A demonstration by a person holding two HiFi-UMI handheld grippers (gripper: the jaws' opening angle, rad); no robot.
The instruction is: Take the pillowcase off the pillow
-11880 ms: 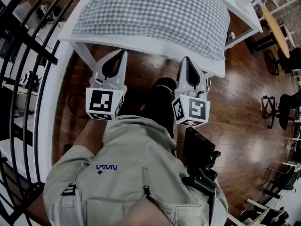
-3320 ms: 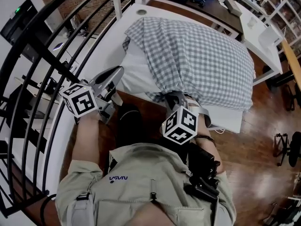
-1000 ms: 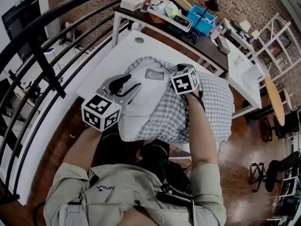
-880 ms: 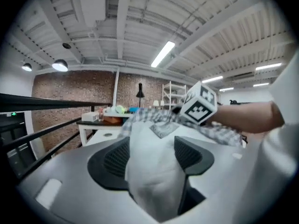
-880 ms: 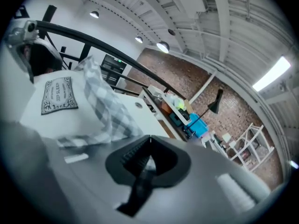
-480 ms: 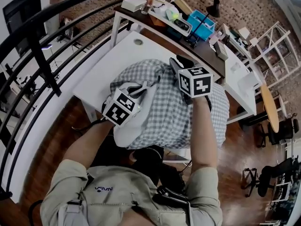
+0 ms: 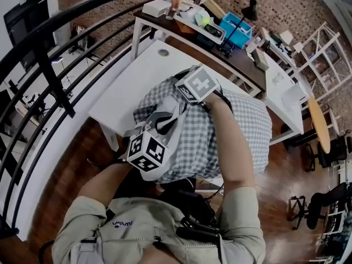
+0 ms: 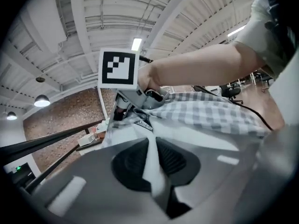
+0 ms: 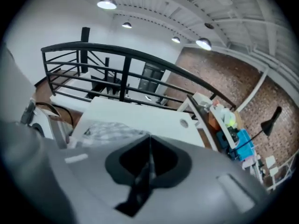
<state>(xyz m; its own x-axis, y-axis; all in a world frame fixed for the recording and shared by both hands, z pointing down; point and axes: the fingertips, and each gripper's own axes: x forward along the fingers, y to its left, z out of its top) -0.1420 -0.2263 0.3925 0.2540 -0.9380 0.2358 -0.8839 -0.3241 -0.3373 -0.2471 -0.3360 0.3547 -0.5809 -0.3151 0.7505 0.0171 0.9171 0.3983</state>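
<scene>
Pillow (image 8: 201, 136) lies on the white bench (image 7: 126, 87), its long axis running from the near-left end out to the far right; the checked pillowcase (image 7: 242, 125) covers most of it, bunched at the left end where the white inner cloth shows. Both grippers work that left end, close together. Left gripper (image 8: 150, 146) comes in from the person's side and points away from the body, jaws closing with a strip of the white pillow cloth pinched between them. Right gripper (image 9: 149, 146) reaches over from the far side and points back toward the left one, jaws clenched on a thin dark fold that I take to be the pillowcase edge; from the left gripper view it sits right at the gathered checked cloth. The open mouth of the case looks to be here at the left, so the coming pull likely turns on drawing the two grips apart along the long axis, pillow toward the near-left, case toward the far-right. Left gripper is the nearer to the exposed pillow end. Writing: a small sewn label (image 8: 141, 123) at the case mouth, dark print, unreadable; a small dark logo (image 7: 125, 223) on the shirt (image 7: 165, 224), upside down, not legible with any confidence; square markers (image 7: 197, 84) on the grippers are patterns, no letters
</scene>
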